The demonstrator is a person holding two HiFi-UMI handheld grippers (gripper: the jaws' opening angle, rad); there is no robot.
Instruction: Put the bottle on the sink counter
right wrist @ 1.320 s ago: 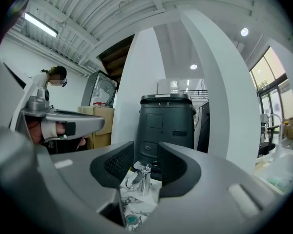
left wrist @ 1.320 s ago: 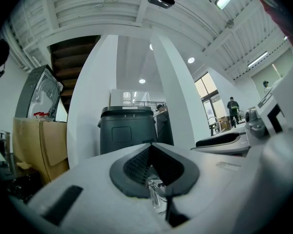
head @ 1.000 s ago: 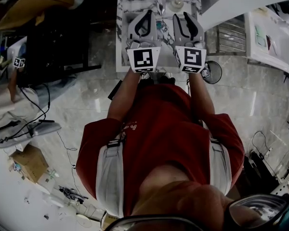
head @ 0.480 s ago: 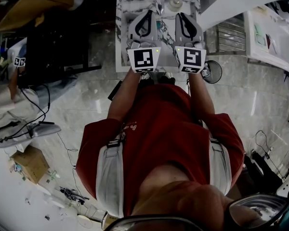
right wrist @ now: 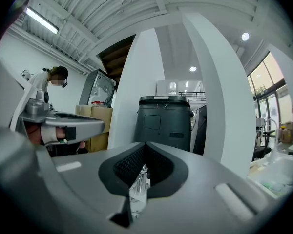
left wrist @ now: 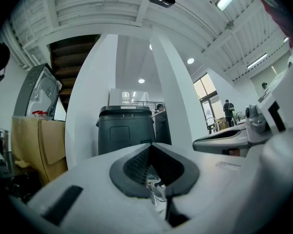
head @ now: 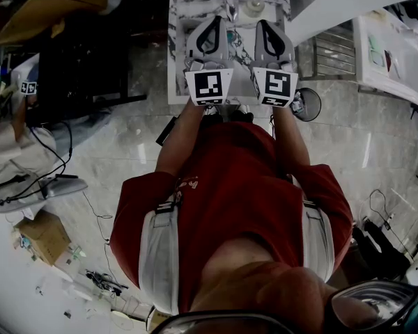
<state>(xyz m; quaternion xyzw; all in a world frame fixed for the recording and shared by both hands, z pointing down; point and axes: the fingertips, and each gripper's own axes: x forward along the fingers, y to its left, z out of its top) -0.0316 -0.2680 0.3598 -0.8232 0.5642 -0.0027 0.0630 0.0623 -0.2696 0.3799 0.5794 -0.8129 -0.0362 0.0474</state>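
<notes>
Just now the person in the red shirt (head: 230, 186) stands at a small marble-patterned sink counter (head: 177, 19), bent over it with both arms stretched forward. Each hand carries a gripper, held side by side above the basin, with the marker cubes (head: 209, 87) facing up towards the head camera.

The left gripper (head: 214, 19) has its jaws brought fully together, the tips meeting with nothing caught between them. The right gripper (head: 264, 24) is the same: jaws closed tight, tips touching, empty. Neither one touches the counter top as far as I can see.

At the back edge of the counter a chrome faucet (head: 231, 5) stands in the middle. Just to its right sits a small, pale, round-topped thing (head: 254, 5), upright on the counter surface and clear of both grippers. Seen from straight above, I cannot say for sure that it is the bottle, though nothing else there looks like one.

Both gripper views point out across the room, where a dark grey bin (left wrist: 124, 128) stands against a broad white column (left wrist: 171, 91). A person in a white coat (right wrist: 41, 84) stands off to the left in the right gripper view. On the pale tiled floor behind lie a cardboard box (head: 45, 235) and loose black cables (head: 52, 155).
</notes>
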